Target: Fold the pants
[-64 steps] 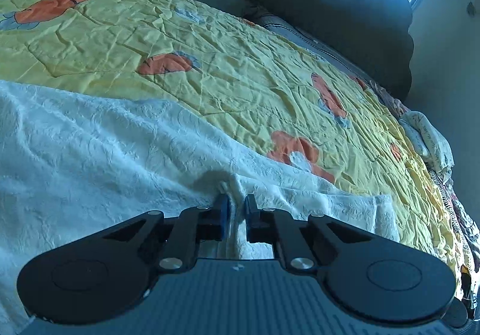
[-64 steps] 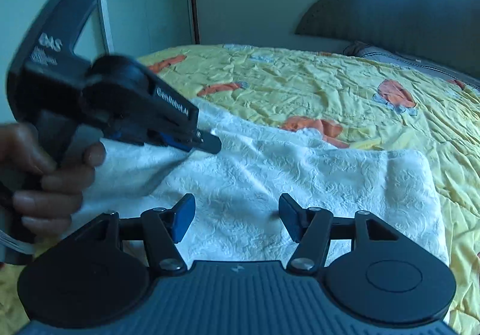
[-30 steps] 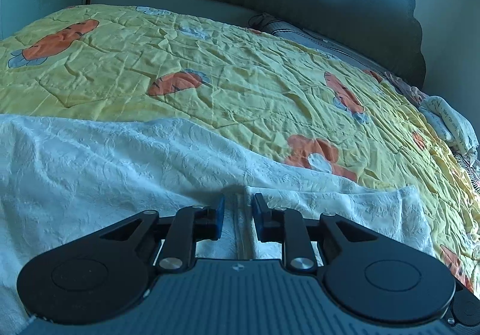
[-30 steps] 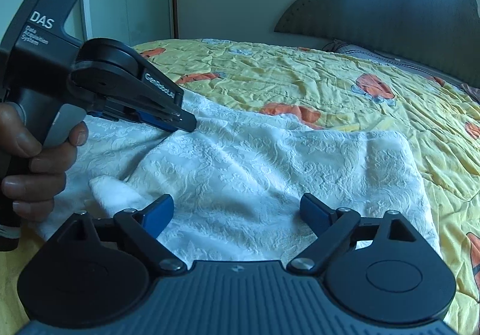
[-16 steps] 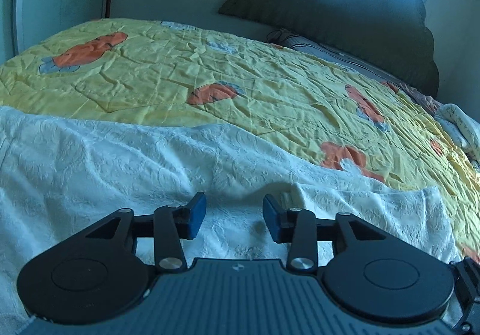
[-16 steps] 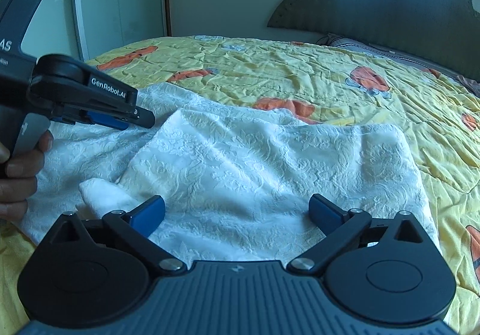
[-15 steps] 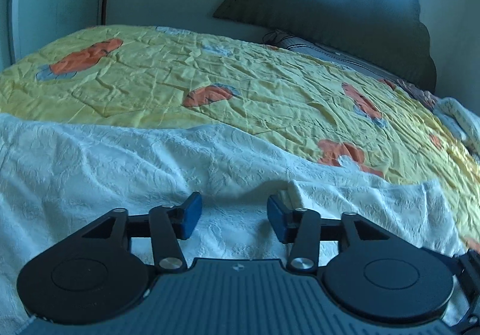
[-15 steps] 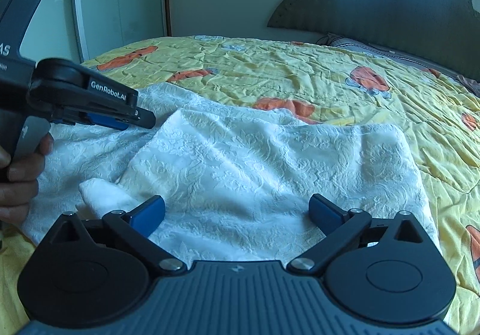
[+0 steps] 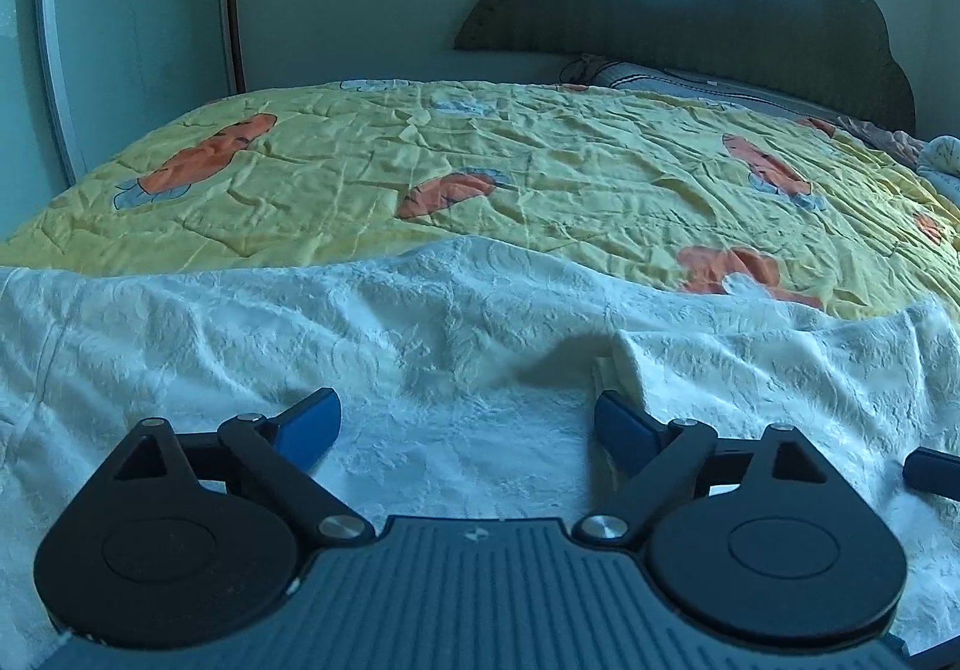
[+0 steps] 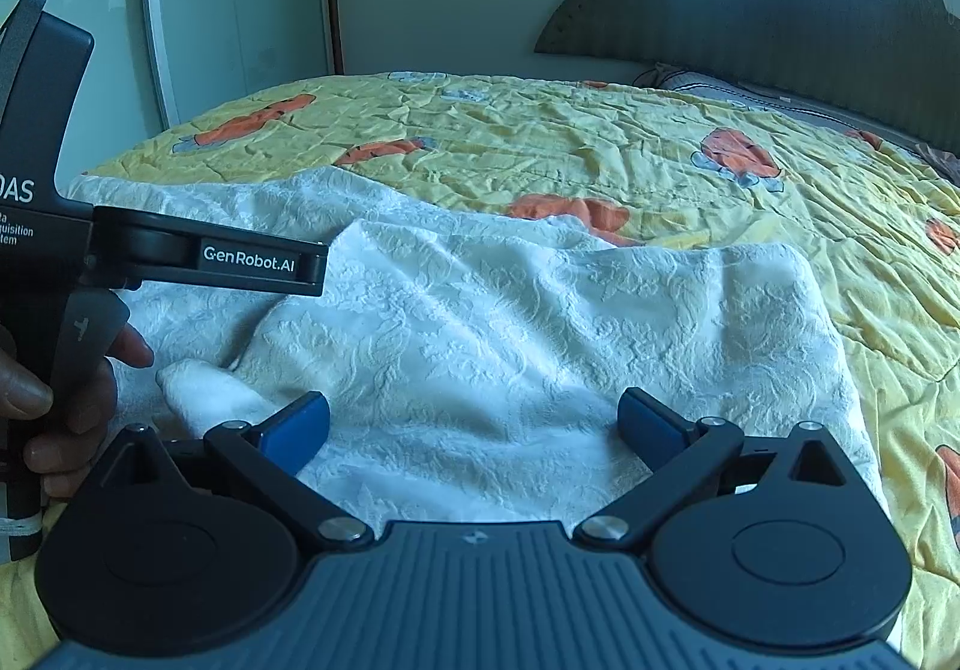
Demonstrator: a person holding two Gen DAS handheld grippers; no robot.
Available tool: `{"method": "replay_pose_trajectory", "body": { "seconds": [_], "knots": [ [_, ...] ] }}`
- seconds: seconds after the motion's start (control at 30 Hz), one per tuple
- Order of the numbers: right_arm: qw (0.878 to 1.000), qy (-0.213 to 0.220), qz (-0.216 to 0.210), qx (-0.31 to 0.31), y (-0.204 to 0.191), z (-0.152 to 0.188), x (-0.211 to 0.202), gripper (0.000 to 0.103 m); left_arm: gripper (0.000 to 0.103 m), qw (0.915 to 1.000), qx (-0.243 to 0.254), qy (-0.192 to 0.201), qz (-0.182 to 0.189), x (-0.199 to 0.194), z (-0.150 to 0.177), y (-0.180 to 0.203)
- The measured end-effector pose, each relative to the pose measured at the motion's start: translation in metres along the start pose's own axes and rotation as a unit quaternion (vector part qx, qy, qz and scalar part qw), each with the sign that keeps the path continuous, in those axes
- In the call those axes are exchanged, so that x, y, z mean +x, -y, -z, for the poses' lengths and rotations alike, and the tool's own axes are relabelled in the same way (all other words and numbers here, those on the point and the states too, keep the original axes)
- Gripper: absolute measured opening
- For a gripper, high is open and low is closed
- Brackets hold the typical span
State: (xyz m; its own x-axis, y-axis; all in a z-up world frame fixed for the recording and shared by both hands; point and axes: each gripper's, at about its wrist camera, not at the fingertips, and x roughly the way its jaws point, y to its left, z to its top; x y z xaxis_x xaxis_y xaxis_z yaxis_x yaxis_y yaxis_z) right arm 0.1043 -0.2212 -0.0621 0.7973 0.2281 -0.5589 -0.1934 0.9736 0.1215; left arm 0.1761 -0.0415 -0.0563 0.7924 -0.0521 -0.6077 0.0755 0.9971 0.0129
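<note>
Releasing white pants (image 10: 540, 322), lying folded over on the yellow quilt (image 10: 660, 148), presumably so the fold settles flat; left gripper (image 9: 468, 424) having just been opening, fingers now spreading wide with only cloth lying beneath; right gripper (image 10: 474, 424) hovering likewise, fingers apart, clamping nothing; showing no containers.

Your left gripper's (image 10: 312, 268) body and the hand (image 10: 54, 400) holding it were cut off by the left edge, left of your right fingers (image 10: 300, 430). The white pants (image 9: 420, 346) ran out of view left of and beneath your left fingers (image 9: 312, 424). Only the tip of a dark bar (image 9: 930, 469) showed at the right edge; you could not tell what it was.
</note>
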Motion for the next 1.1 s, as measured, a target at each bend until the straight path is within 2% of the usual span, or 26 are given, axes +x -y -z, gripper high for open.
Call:
{"method": "replay_pose_trajectory", "body": {
  "seconds": [0.43,0.5,0.57,0.6,0.7,0.77,0.87,0.97,1.03,1.1],
  "knots": [
    [1.0,0.0,0.0,-0.001,0.0,0.0,0.0,0.103,0.095,1.0,-0.003,-0.004,0.002,0.0,0.0,-0.001],
    [1.0,0.0,0.003,-0.002,-0.001,-0.001,0.0,0.103,0.095,0.9997,0.001,-0.017,0.016,-0.005,-0.003,-0.006],
    [1.0,0.001,0.022,-0.002,-0.007,-0.003,-0.004,0.103,0.095,0.9983,-0.002,-0.035,0.046,-0.019,-0.005,-0.018],
    [1.0,0.008,0.024,-0.01,-0.013,-0.006,-0.008,0.103,0.093,0.9978,-0.012,-0.039,0.052,-0.028,-0.005,-0.027],
    [0.994,0.058,-0.003,-0.092,-0.05,-0.015,-0.027,0.103,0.094,0.9979,-0.052,-0.025,0.029,-0.067,-0.004,-0.065],
    [0.981,0.091,-0.009,-0.172,-0.089,-0.022,-0.037,0.103,0.094,0.9971,-0.073,-0.015,0.013,-0.092,-0.005,-0.094],
    [0.952,0.123,-0.051,-0.274,-0.148,-0.023,-0.047,0.102,0.095,0.9924,-0.121,0.006,-0.023,-0.13,-0.003,-0.145],
    [0.921,0.139,-0.103,-0.348,-0.201,-0.016,-0.048,0.102,0.095,0.9792,-0.194,-0.008,-0.059,-0.151,0.002,-0.199],
    [0.898,0.152,-0.119,-0.395,-0.233,-0.007,-0.048,0.102,0.095,0.9669,-0.249,-0.023,-0.052,-0.156,0.01,-0.233],
    [0.878,0.154,-0.126,-0.435,-0.259,0.002,-0.045,0.096,0.094,0.9528,-0.298,-0.042,-0.039,-0.152,0.02,-0.257]
  ]
}}
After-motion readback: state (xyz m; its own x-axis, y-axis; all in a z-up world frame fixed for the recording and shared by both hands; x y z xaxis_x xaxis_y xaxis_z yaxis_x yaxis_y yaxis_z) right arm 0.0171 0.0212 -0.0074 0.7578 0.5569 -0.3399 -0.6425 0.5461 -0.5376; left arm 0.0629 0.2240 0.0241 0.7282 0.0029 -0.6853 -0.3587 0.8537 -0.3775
